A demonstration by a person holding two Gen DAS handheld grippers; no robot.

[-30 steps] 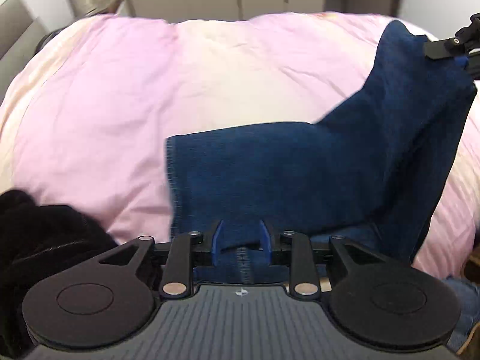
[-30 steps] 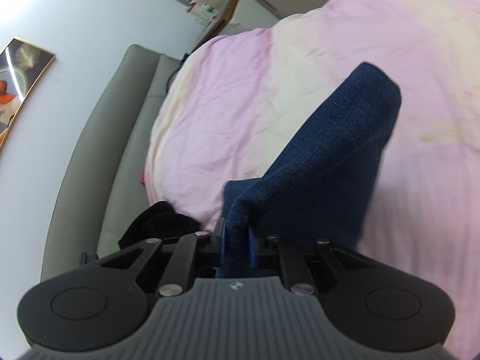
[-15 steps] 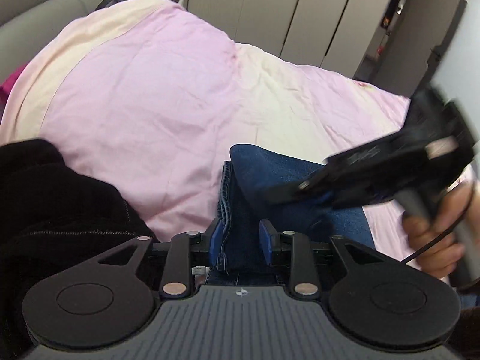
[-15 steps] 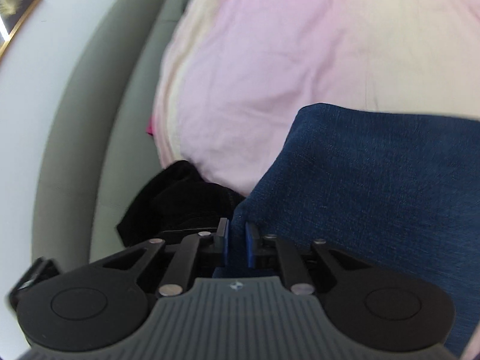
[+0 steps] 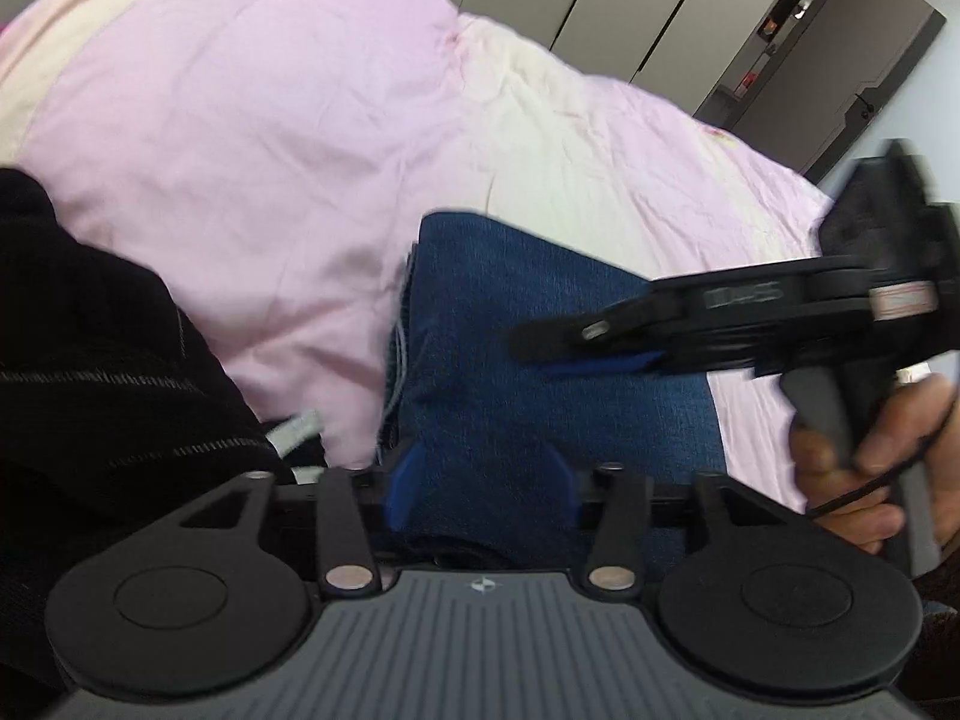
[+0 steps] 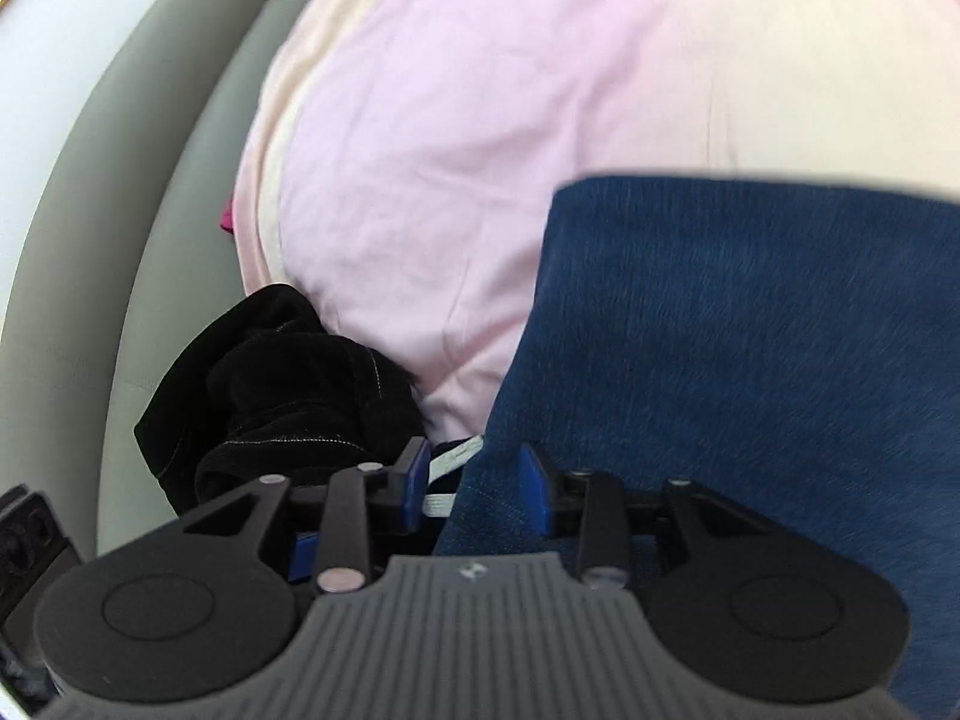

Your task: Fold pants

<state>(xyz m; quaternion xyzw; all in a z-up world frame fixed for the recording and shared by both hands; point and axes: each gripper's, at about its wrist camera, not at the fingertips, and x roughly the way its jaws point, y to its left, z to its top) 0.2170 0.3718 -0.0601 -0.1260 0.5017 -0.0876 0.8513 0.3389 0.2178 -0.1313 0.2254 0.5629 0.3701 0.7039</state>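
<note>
The blue denim pants [image 5: 528,354] lie folded into a compact stack on the pink bedspread [image 5: 270,138]. My left gripper [image 5: 480,480] is open, its blue pads either side of the stack's near edge. My right gripper [image 6: 474,480] is open too, with the near corner of the pants [image 6: 750,348] between its pads. The right gripper also shows in the left wrist view [image 5: 558,342], held by a hand just above the top of the pants.
A heap of black clothing [image 5: 102,360] lies at the left beside the pants, also in the right wrist view [image 6: 276,396]. A grey sofa [image 6: 120,228] borders the bed. Grey wardrobe doors [image 5: 690,18] stand beyond the bed.
Both grippers have opened and let go of the pants. The raised leg end came down onto the stack and the folded pants now rest on the bed.
</note>
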